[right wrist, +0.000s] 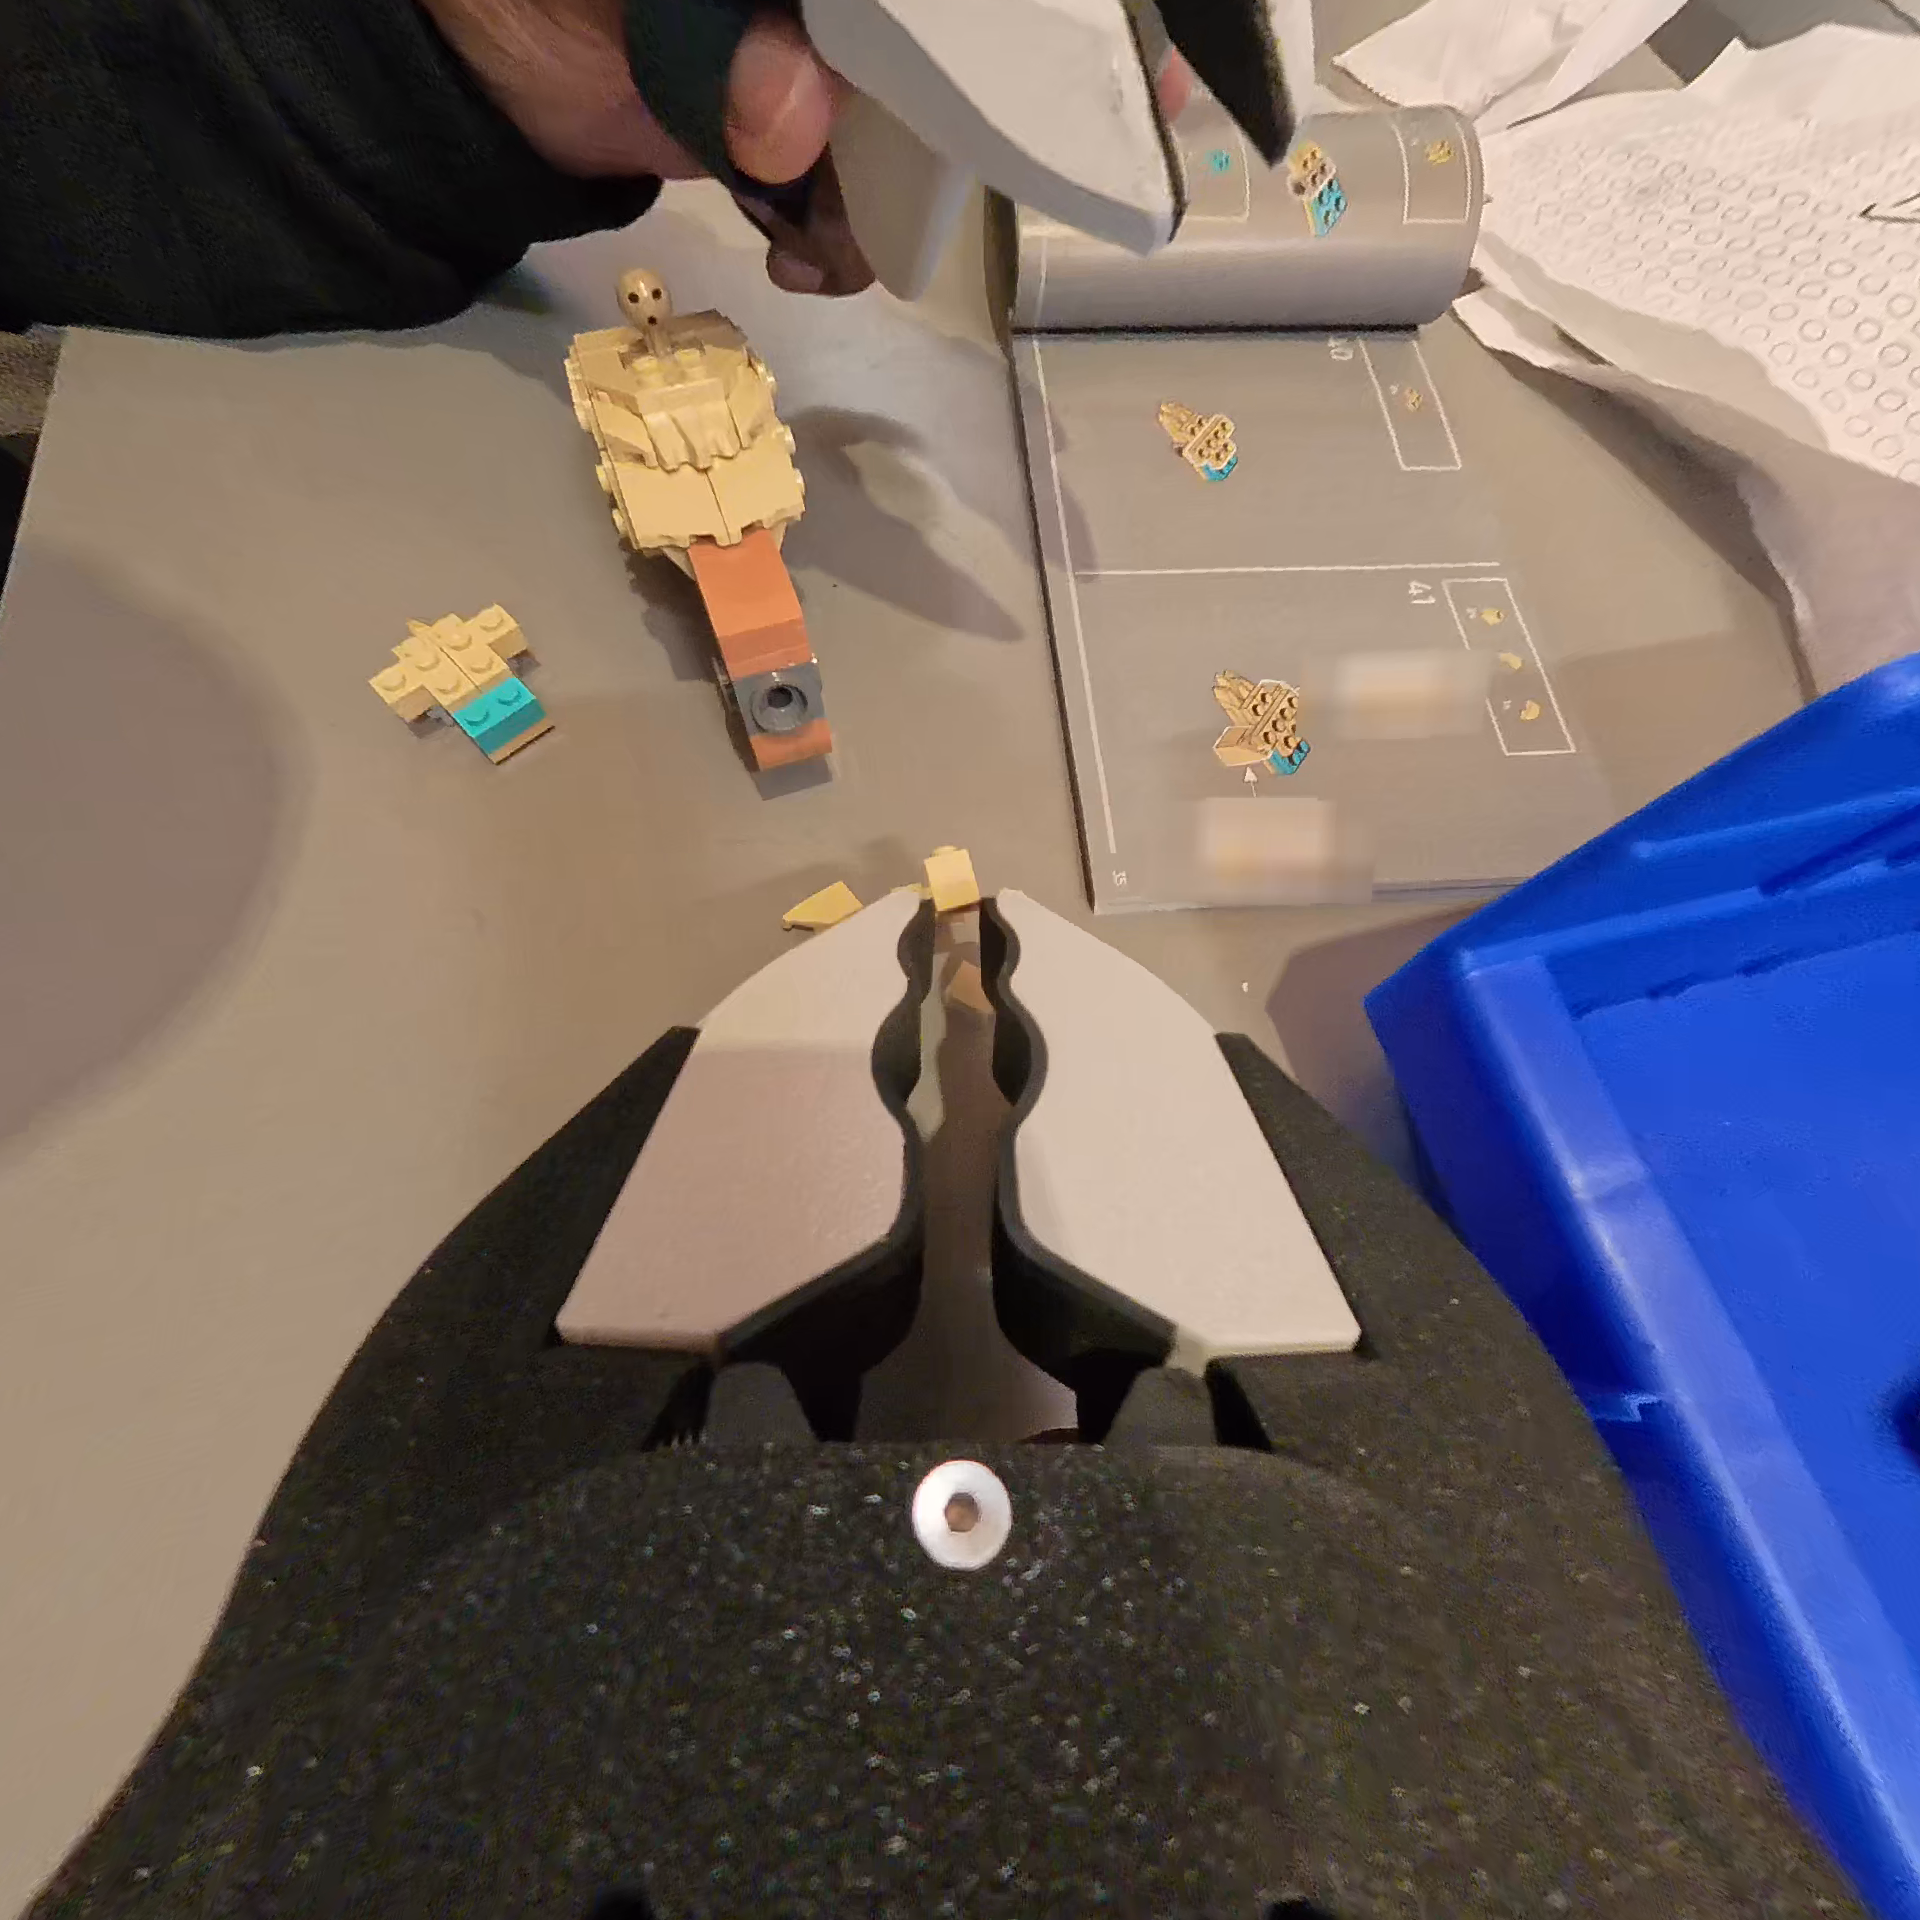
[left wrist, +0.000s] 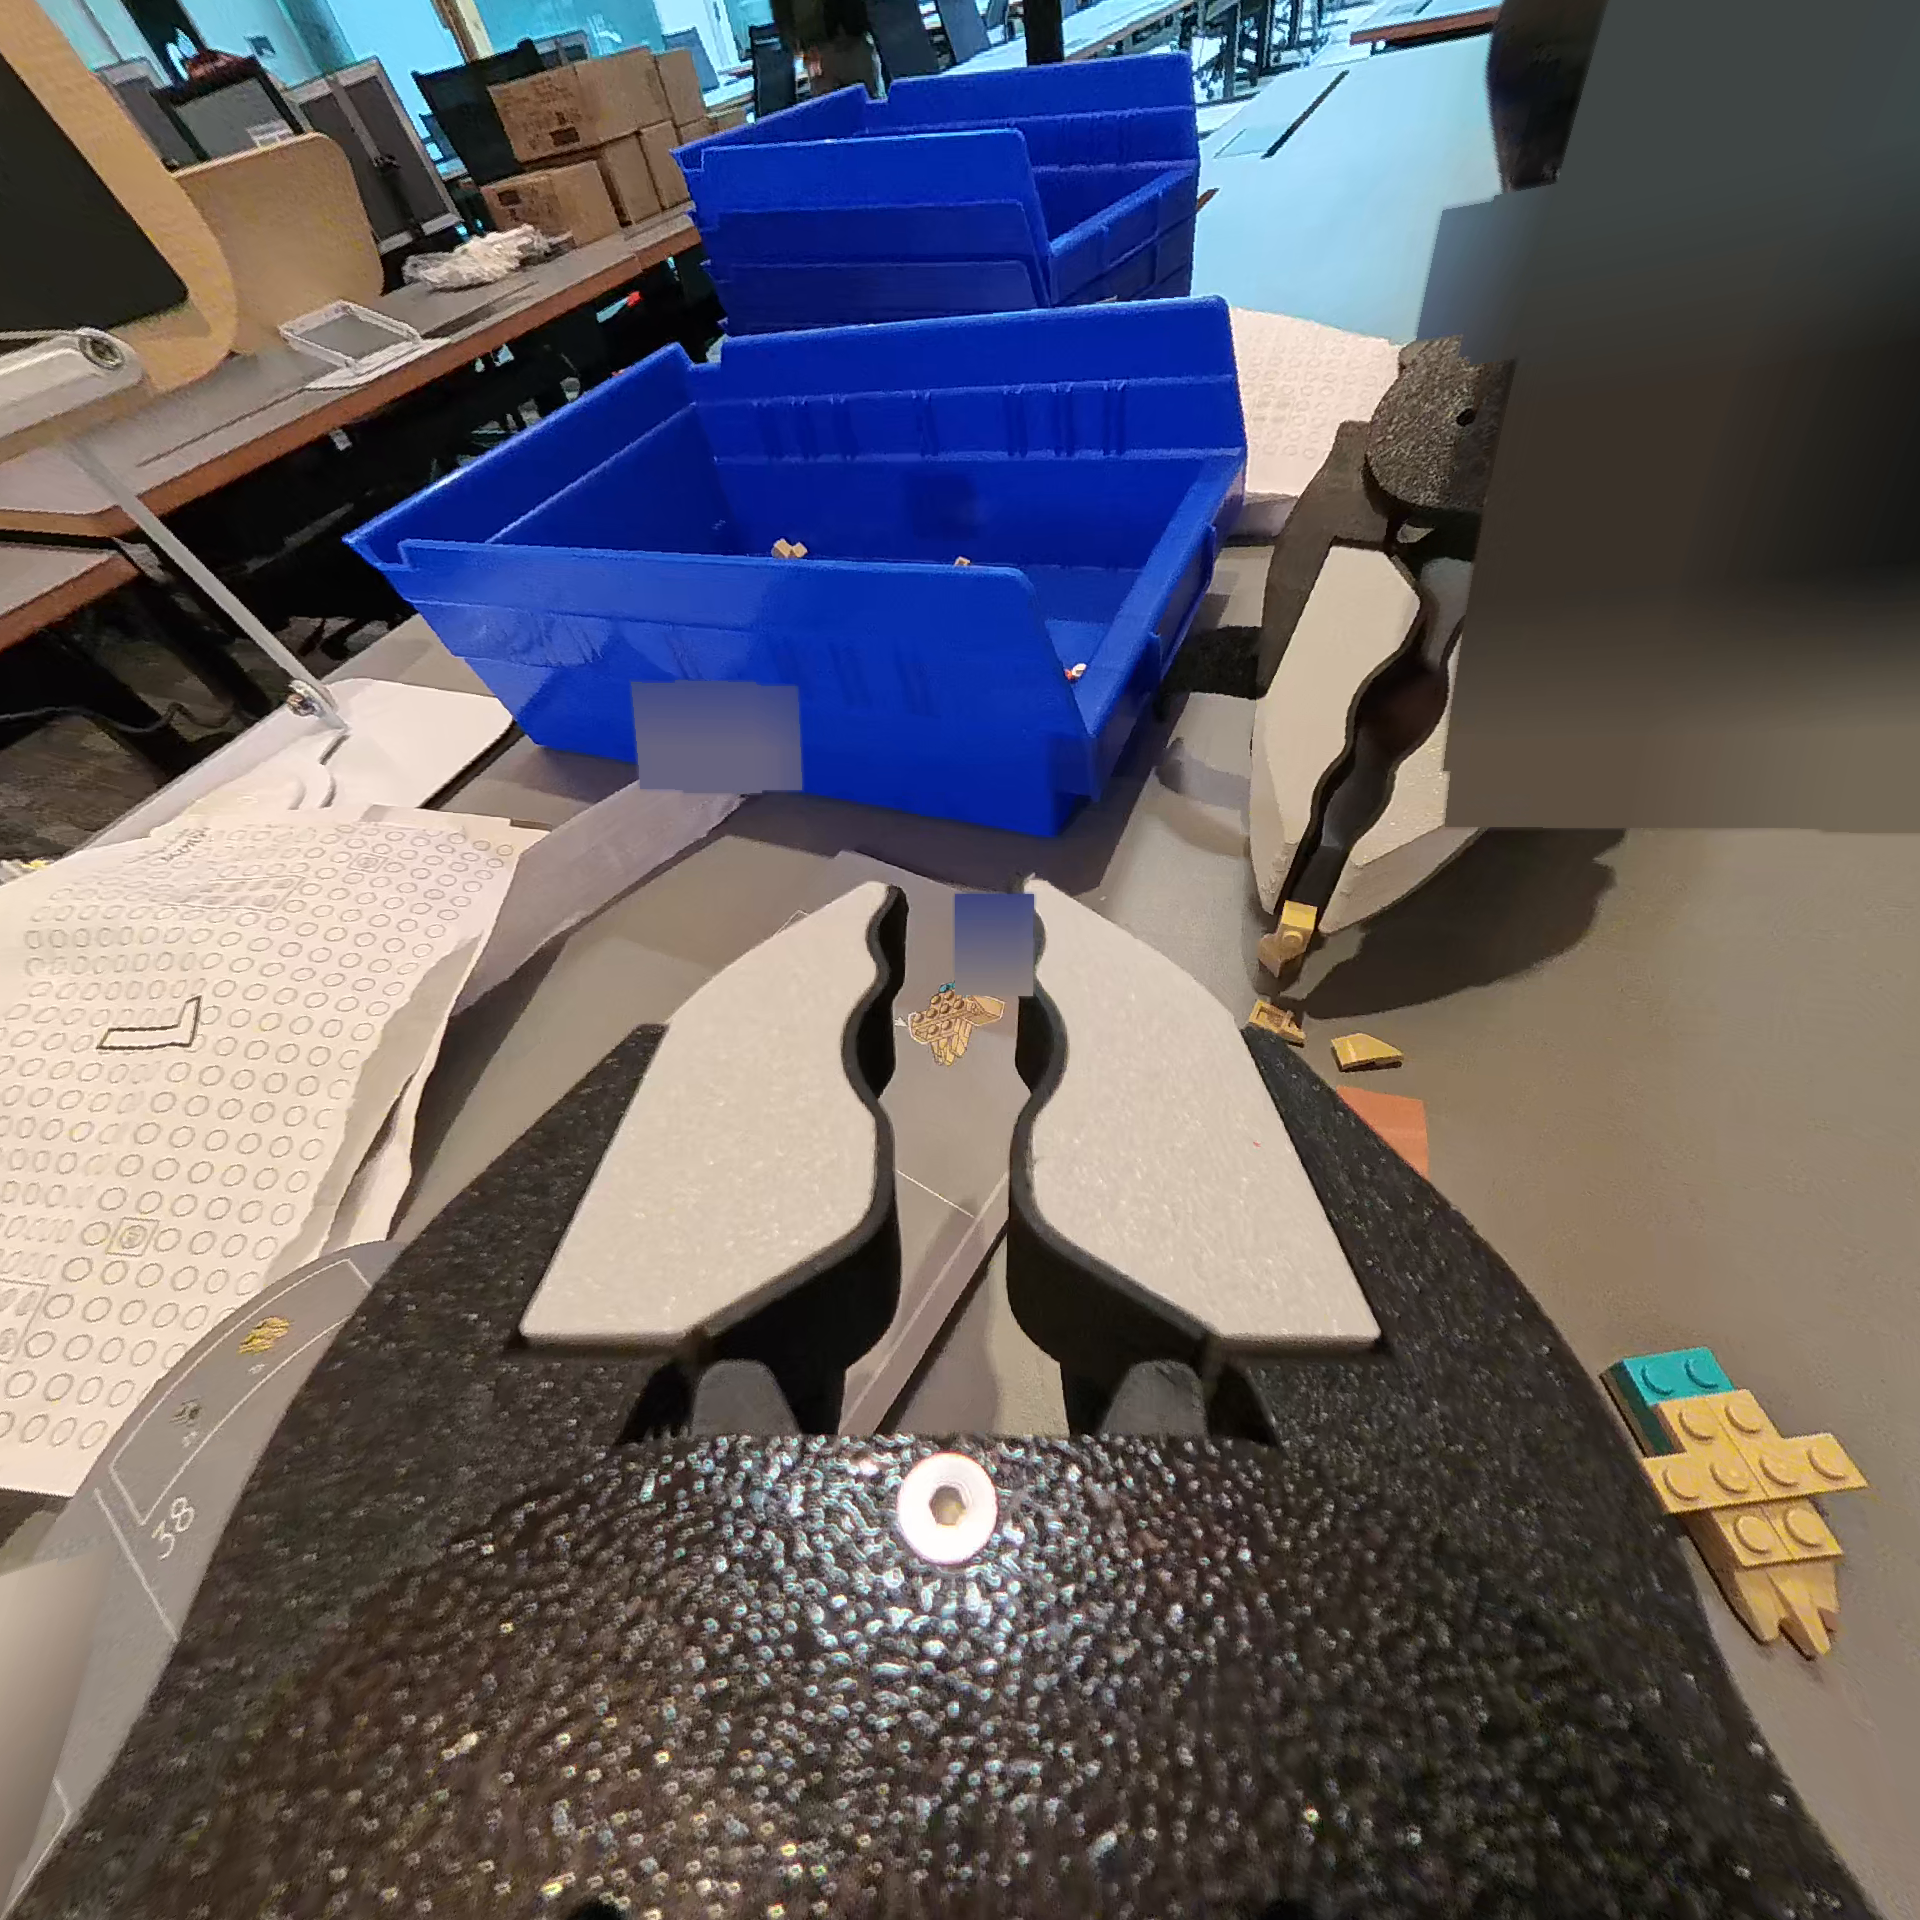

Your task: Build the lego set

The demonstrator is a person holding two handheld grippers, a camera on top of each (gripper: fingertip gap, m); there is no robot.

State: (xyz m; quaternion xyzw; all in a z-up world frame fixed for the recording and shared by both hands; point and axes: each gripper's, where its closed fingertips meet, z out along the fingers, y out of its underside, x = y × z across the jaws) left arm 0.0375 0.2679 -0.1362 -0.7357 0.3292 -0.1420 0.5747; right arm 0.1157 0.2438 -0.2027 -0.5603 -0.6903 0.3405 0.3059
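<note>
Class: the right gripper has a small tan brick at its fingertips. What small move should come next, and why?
Probably lift the right gripper straight up a little. Its fingers pinch the small tan brick low over the grey table, with loose tan wedge pieces lying close beside it; lifting clears them.

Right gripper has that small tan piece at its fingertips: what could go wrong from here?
1. The right gripper pinches the small tan piece only at the very fingertips; it may slip or twist out.
2. Loose tan slopes lie just beside the tips and could get knocked.
3. The blue bin stands close alongside.
</note>
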